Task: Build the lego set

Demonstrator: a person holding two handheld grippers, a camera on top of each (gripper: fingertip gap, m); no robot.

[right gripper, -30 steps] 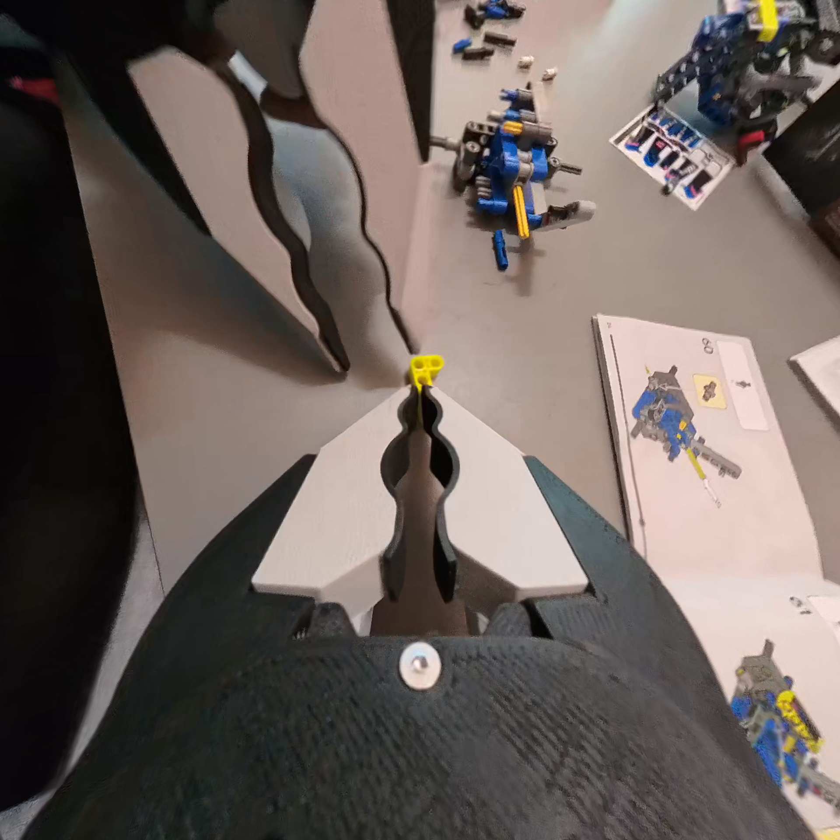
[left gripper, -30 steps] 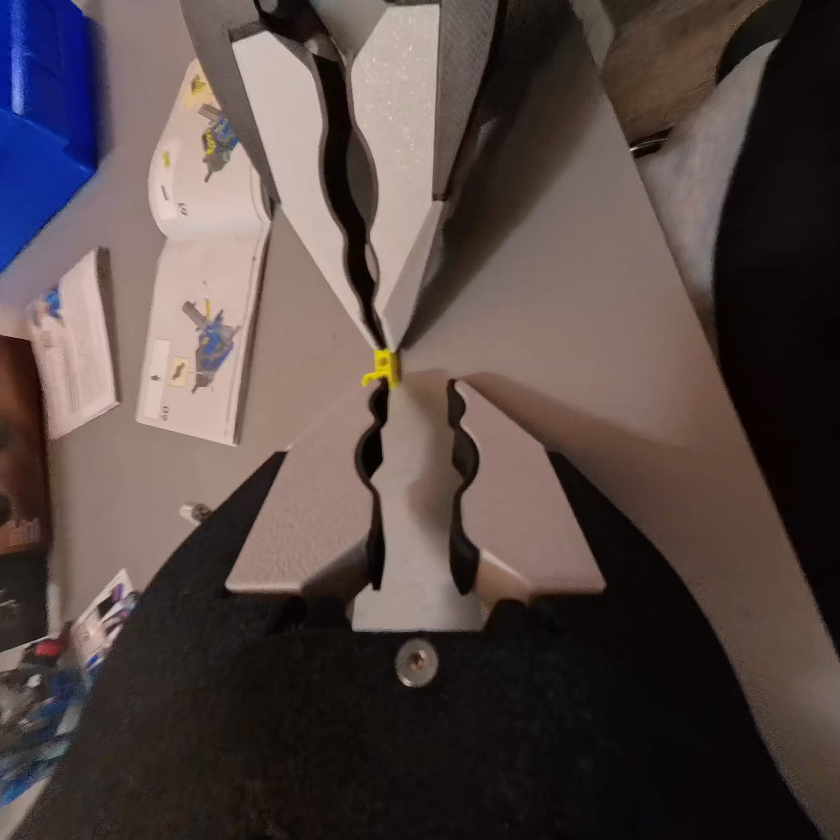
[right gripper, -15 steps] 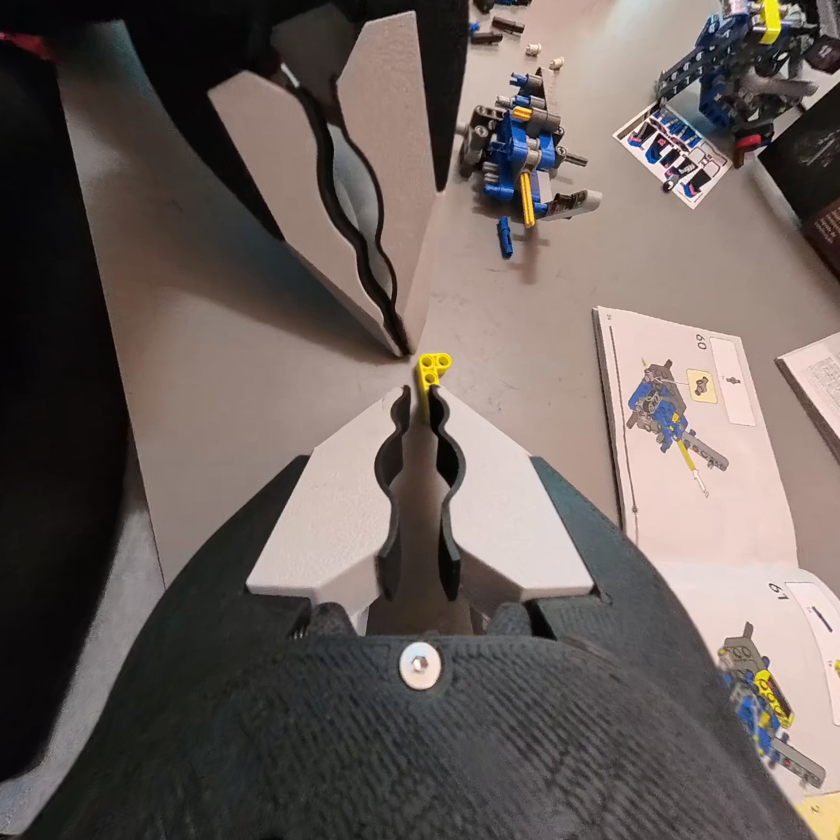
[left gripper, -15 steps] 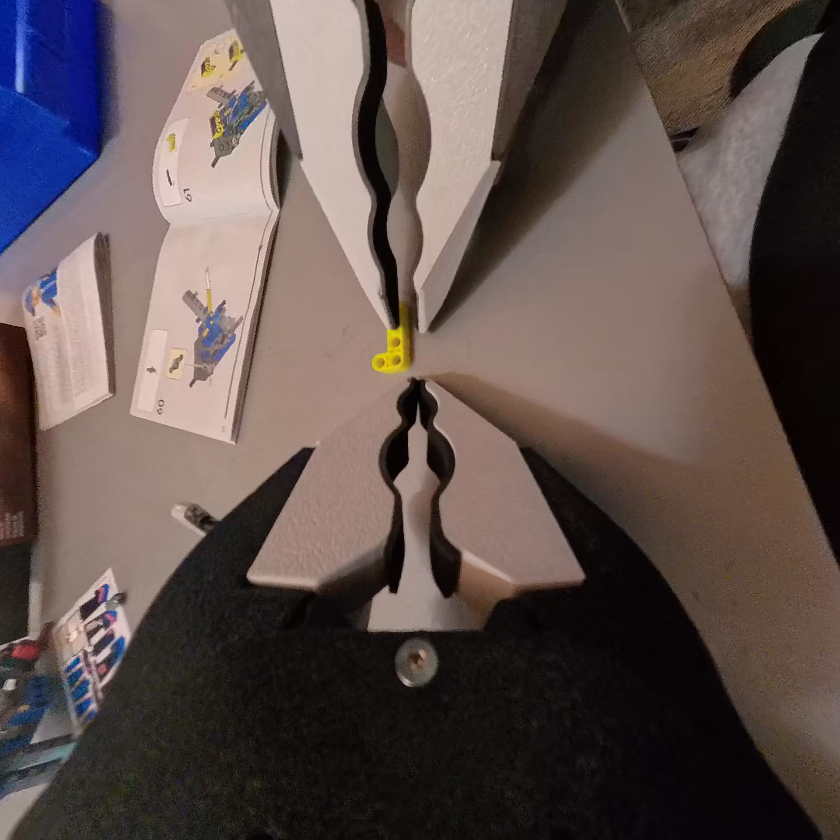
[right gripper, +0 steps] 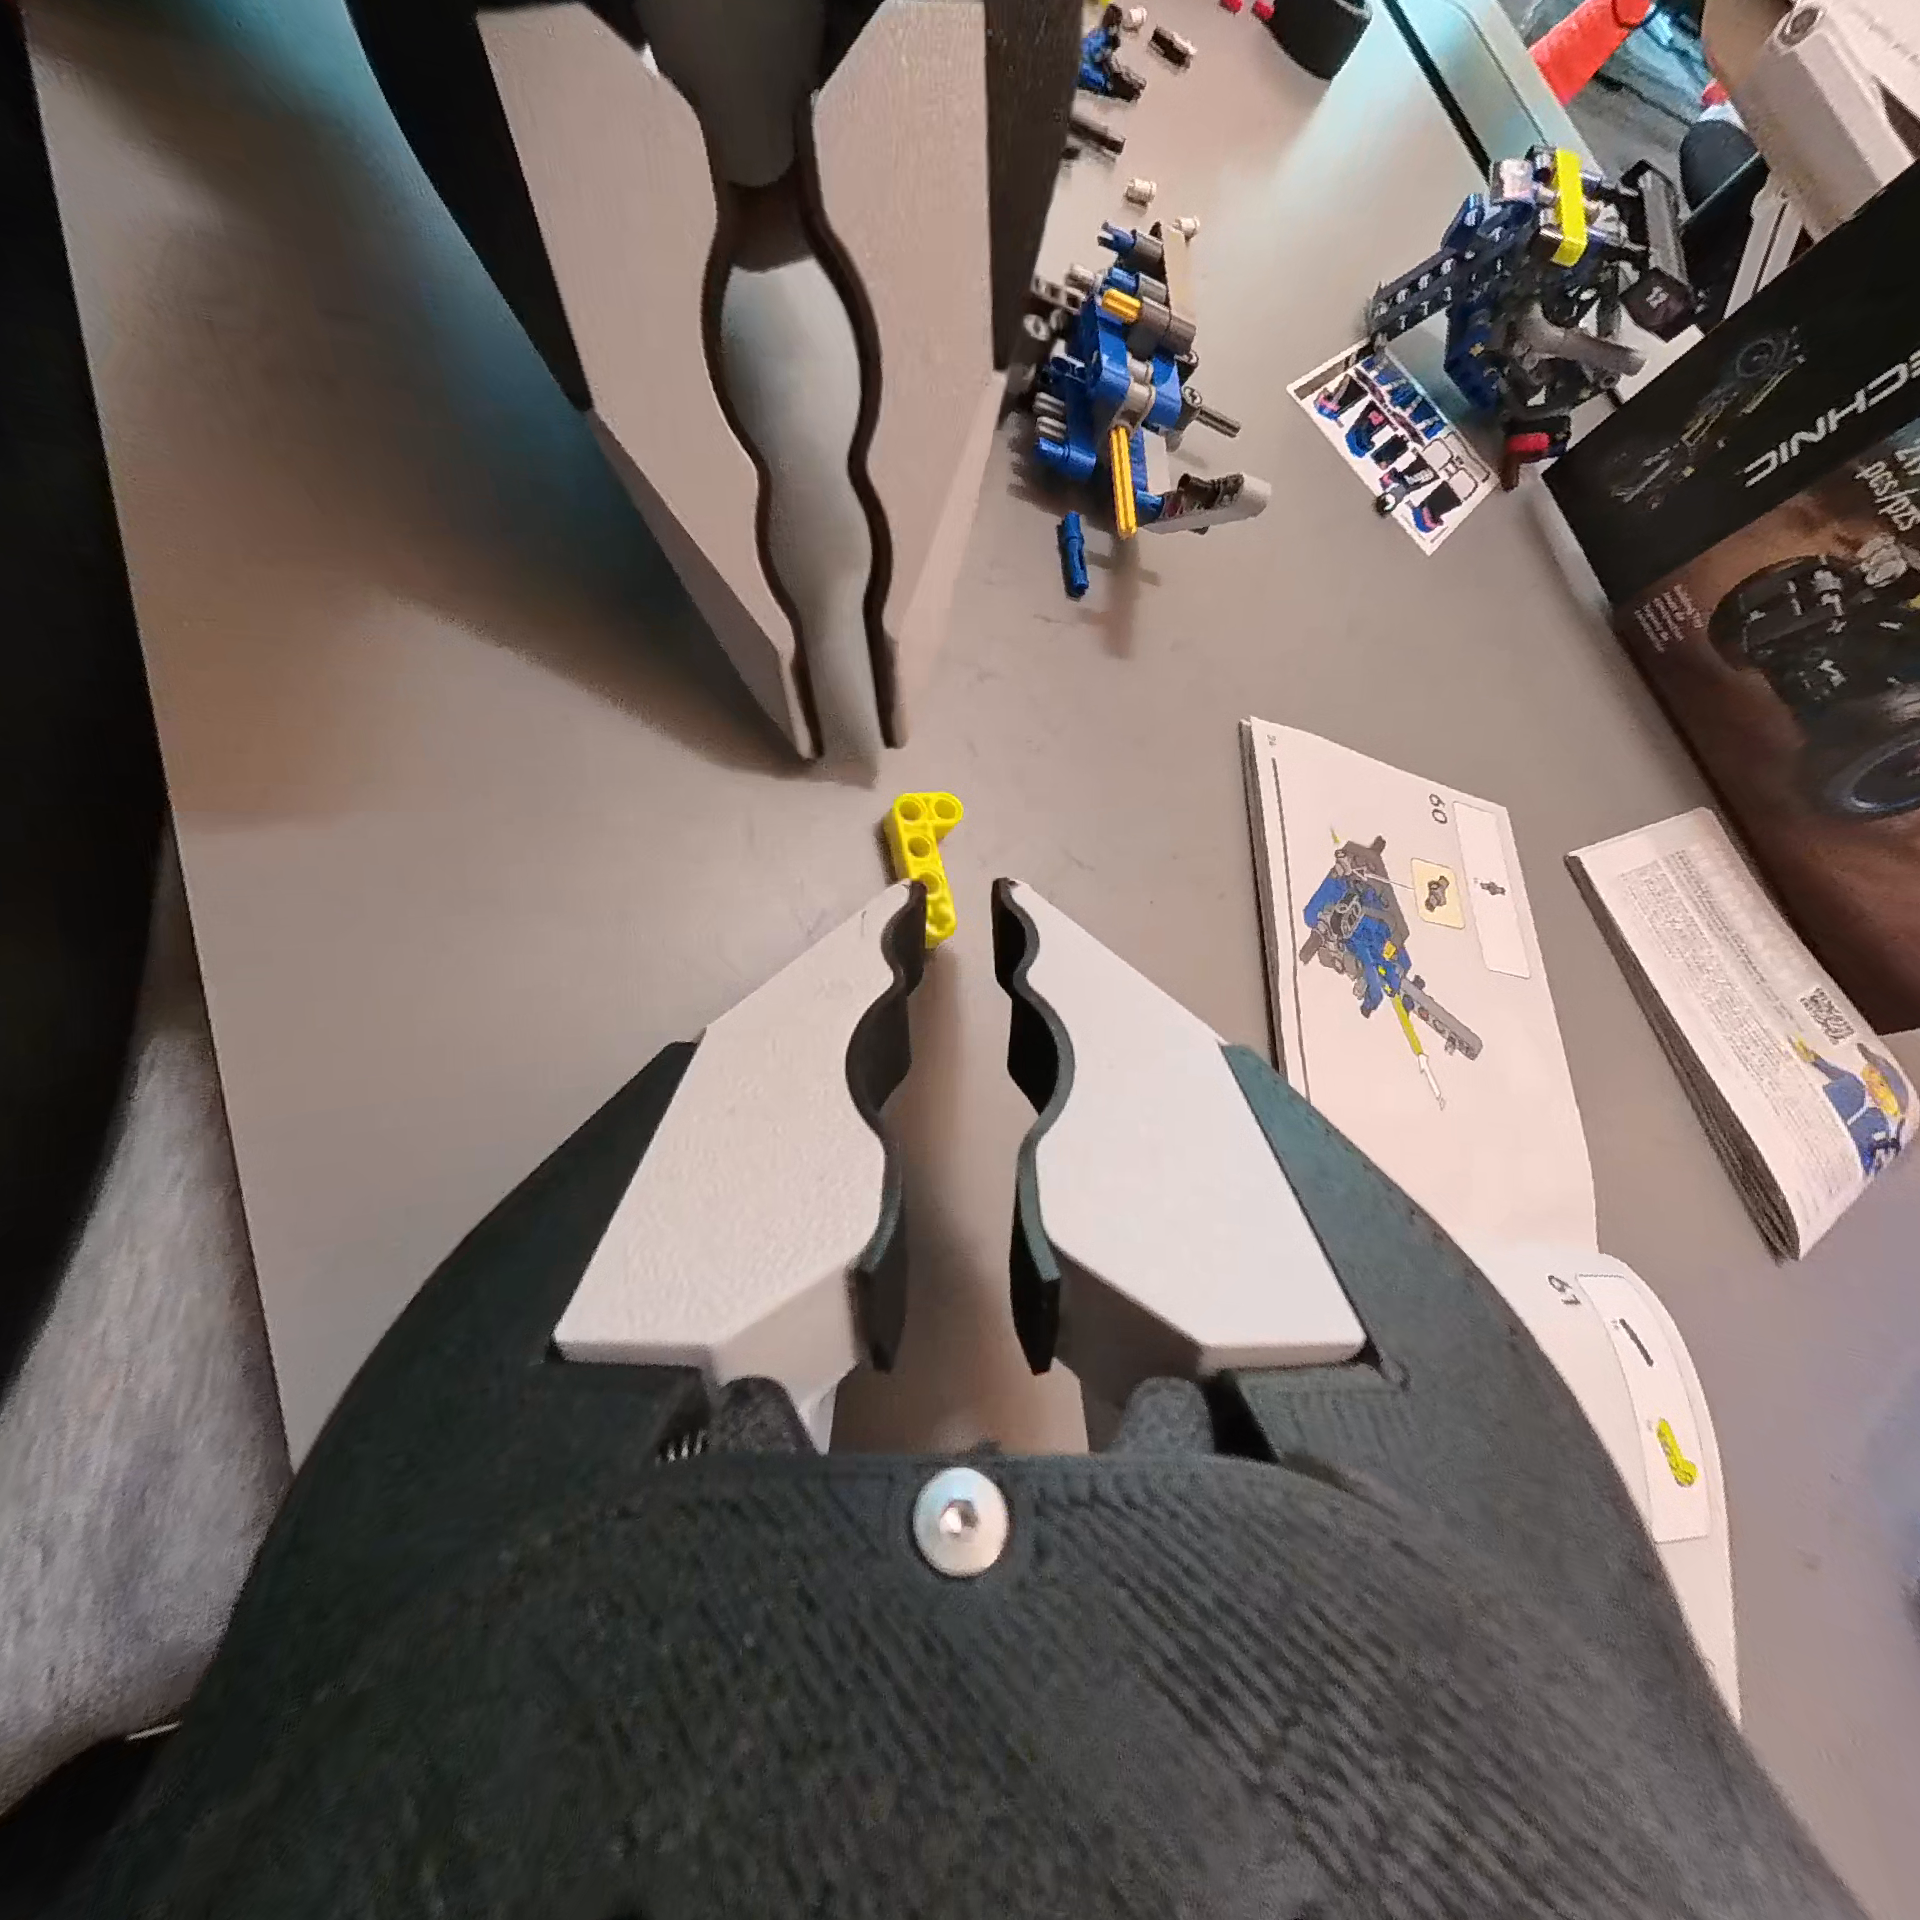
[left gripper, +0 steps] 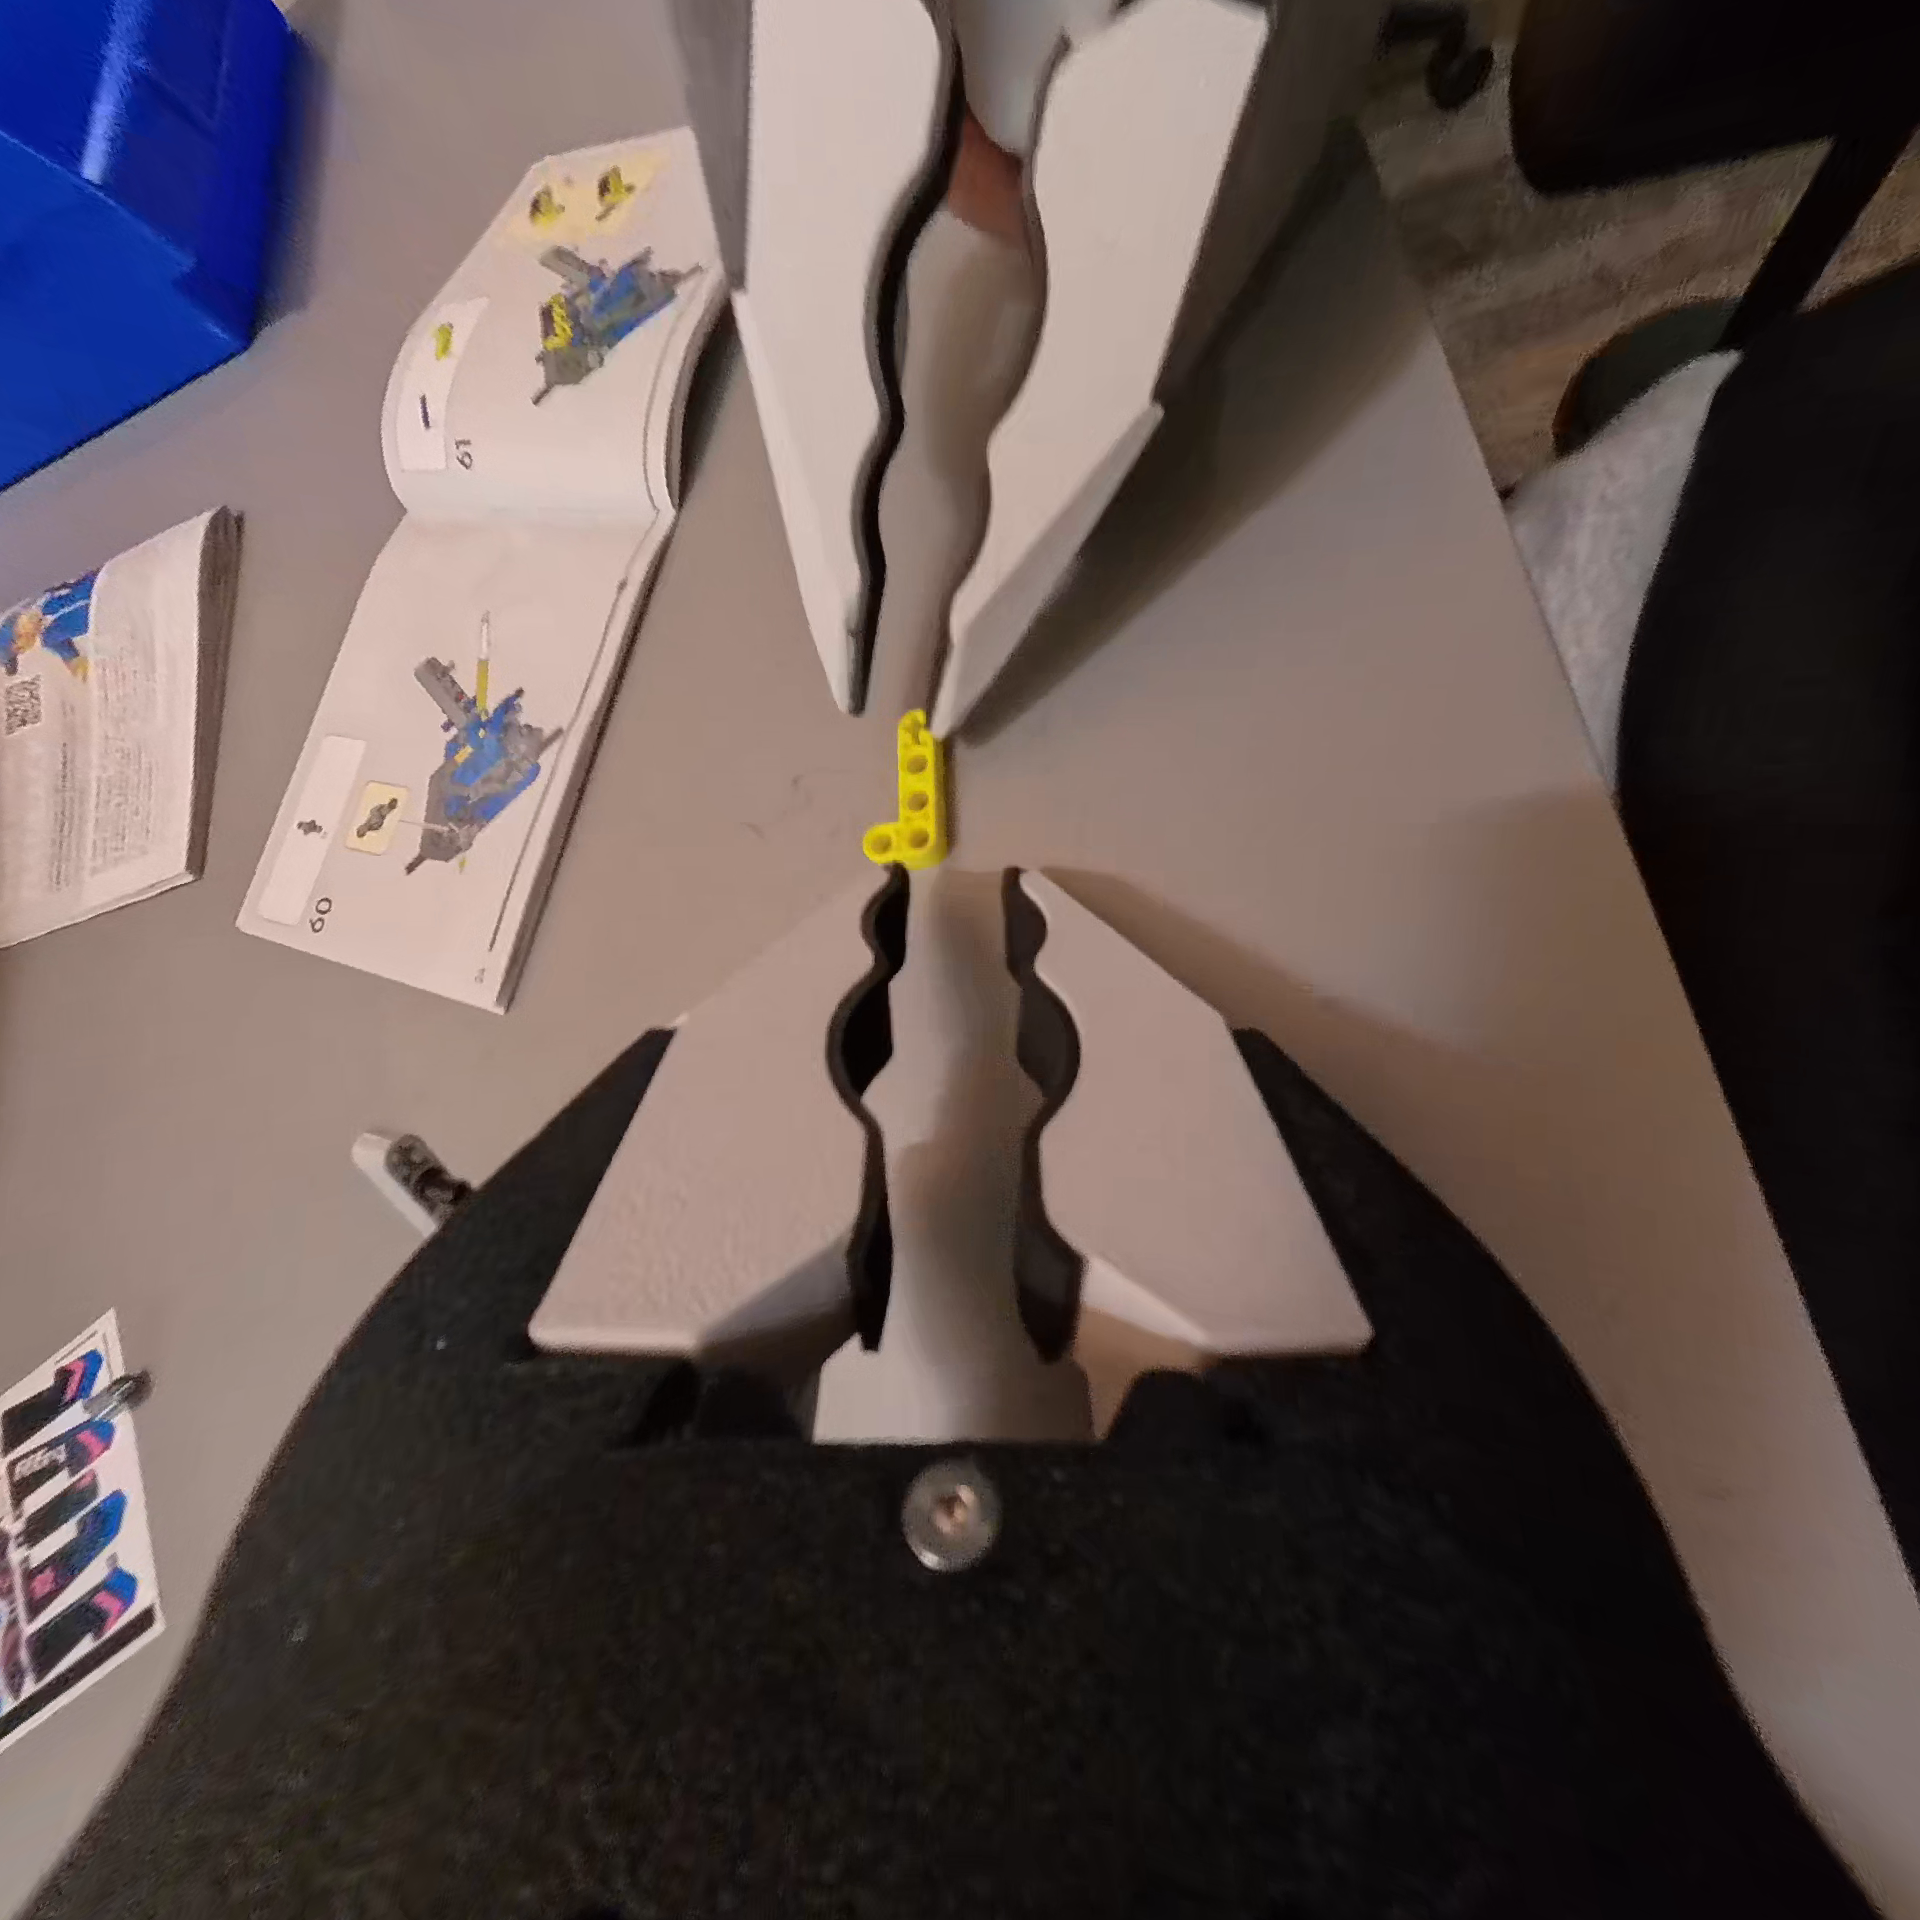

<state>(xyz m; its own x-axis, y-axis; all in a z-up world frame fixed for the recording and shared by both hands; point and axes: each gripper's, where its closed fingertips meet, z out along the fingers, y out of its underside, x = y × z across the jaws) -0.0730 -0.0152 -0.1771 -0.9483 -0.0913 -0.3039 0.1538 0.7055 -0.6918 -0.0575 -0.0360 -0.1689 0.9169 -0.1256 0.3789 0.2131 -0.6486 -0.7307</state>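
A small yellow L-shaped beam (left gripper: 912, 800) lies flat on the grey table (left gripper: 1195, 935) between the two grippers, which point at each other. My left gripper (left gripper: 954, 878) is open and empty, its tips just short of the beam's bent end. My right gripper (right gripper: 958, 888) is open; the beam's straight end (right gripper: 925, 873) lies between its fingertips, beside the left fingertip (right gripper: 906, 902), and is not clamped. The right gripper also shows at the top of the left wrist view (left gripper: 899, 712), and the left gripper at the top of the right wrist view (right gripper: 850, 746).
An open instruction booklet (right gripper: 1403, 987) and a second booklet (right gripper: 1745, 1039) lie nearby. A partly built blue model (right gripper: 1122, 395), a loose blue pin (right gripper: 1070, 556), a sticker sheet (right gripper: 1392, 436), another blue assembly (right gripper: 1507, 281) and a dark box (right gripper: 1766, 540) lie farther off. A blue bin (left gripper: 114, 229) stands behind the booklets. The table edge (left gripper: 1538, 623) is close. My two grippers' fingertips are within a few centimetres of each other. My left gripper's tips are some 9 cm from the loose blue pin (right gripper: 1070, 556).
The right gripper, shut on the yellow beam before, has opened and the beam now lies flat on the table. The left gripper closed near it, then opened again.
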